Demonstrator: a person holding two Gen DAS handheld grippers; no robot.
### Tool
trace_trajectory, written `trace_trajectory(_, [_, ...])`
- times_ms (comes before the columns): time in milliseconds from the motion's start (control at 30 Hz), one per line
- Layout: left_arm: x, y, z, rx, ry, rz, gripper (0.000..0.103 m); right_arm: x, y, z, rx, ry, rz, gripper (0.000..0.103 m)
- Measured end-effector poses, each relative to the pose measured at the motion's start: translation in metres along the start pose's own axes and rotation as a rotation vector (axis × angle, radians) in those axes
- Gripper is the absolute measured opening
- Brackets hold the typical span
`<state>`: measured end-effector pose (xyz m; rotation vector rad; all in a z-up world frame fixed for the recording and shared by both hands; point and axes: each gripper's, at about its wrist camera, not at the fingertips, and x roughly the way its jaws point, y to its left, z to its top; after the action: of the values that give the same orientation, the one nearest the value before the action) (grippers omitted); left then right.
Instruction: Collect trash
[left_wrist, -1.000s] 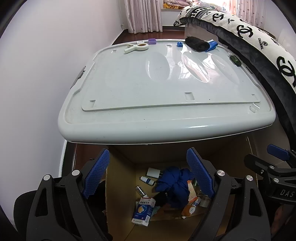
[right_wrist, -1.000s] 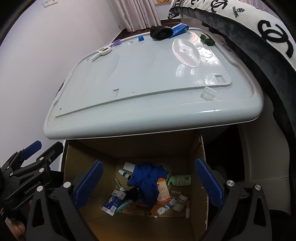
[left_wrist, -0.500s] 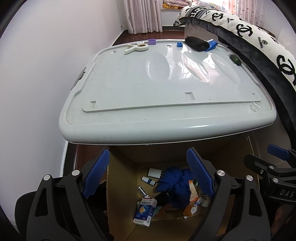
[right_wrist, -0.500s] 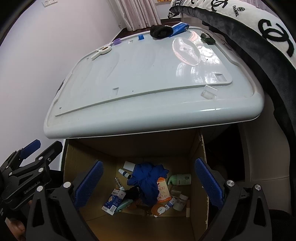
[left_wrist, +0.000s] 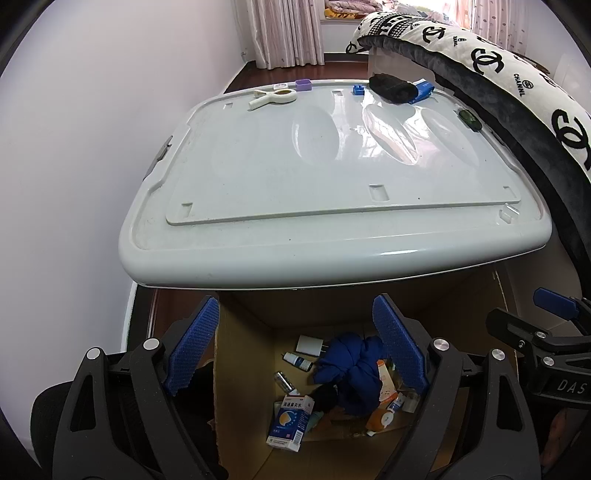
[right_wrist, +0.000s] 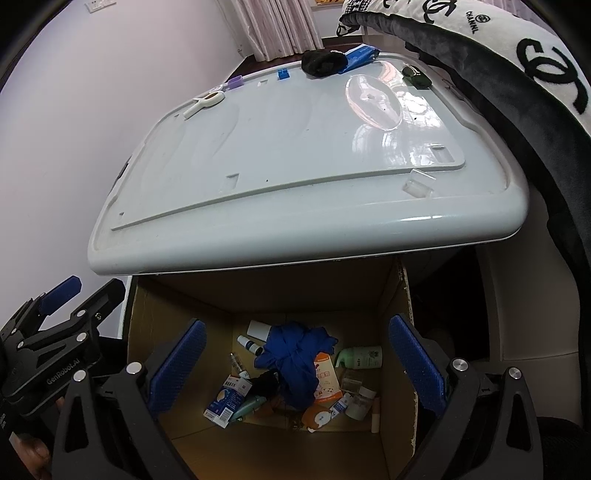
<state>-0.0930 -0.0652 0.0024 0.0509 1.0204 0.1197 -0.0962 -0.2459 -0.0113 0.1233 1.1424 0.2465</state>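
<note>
A cardboard box (left_wrist: 243, 369) (right_wrist: 395, 295) stands on the floor under the near edge of a white plastic lid (left_wrist: 332, 177) (right_wrist: 288, 166). It holds a blue cloth (left_wrist: 351, 369) (right_wrist: 295, 354), a blue-and-white carton (left_wrist: 291, 421) (right_wrist: 227, 400), small bottles and packets. My left gripper (left_wrist: 295, 350) is open and empty above the box. My right gripper (right_wrist: 295, 365) is open and empty above it too. On the lid's far edge lie a black cloth (left_wrist: 391, 88) (right_wrist: 321, 61), a white clip (left_wrist: 273, 98), a blue brick (left_wrist: 357, 89) and a purple piece (left_wrist: 304, 85).
A white wall (left_wrist: 74, 147) runs along the left. A black-and-white patterned cushion (left_wrist: 517, 74) (right_wrist: 535, 74) leans over the lid's right side. A dark green object (left_wrist: 468, 118) lies at the lid's right edge. Curtains (left_wrist: 284, 33) hang at the back.
Both grippers stay open over the box; the views have shifted only very slightly.
</note>
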Motion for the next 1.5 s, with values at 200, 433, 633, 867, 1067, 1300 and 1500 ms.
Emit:
trace_trajectory(200, [-0.001,0.000,0.001,-0.004,-0.005,0.000,0.083,-0.001,0.000,-0.001,-0.002,-0.002,0.000,0.098])
trace_trajectory(433, [-0.001,-0.001,0.002,0.004,-0.008,-0.008,0.083,-0.001,0.001,0.000,-0.017,-0.003,-0.008,0.098])
trace_trajectory(633, [-0.003,-0.006,0.004,0.050,-0.021,0.060,0.083,-0.001,0.003,0.000,-0.027,-0.004,-0.014,0.098])
trace_trajectory(867, [-0.026,0.008,0.010,-0.022,-0.120,-0.061,0.083,-0.002,0.006,-0.001,-0.057,-0.015,-0.031,0.098])
trace_trajectory(1067, [-0.064,0.029,0.012,-0.070,-0.297,-0.252,0.083,-0.005,0.011,-0.002,-0.075,-0.030,-0.038,0.098])
trace_trajectory(1300, [-0.104,0.049,0.012,-0.067,-0.375,-0.676,0.092,-0.015,0.019,-0.001,-0.116,-0.068,-0.041,0.098])
trace_trajectory(1500, [-0.154,0.037,-0.001,0.059,-0.640,-0.312,0.094,-0.029,0.032,-0.003,-0.181,-0.129,-0.069,0.098])
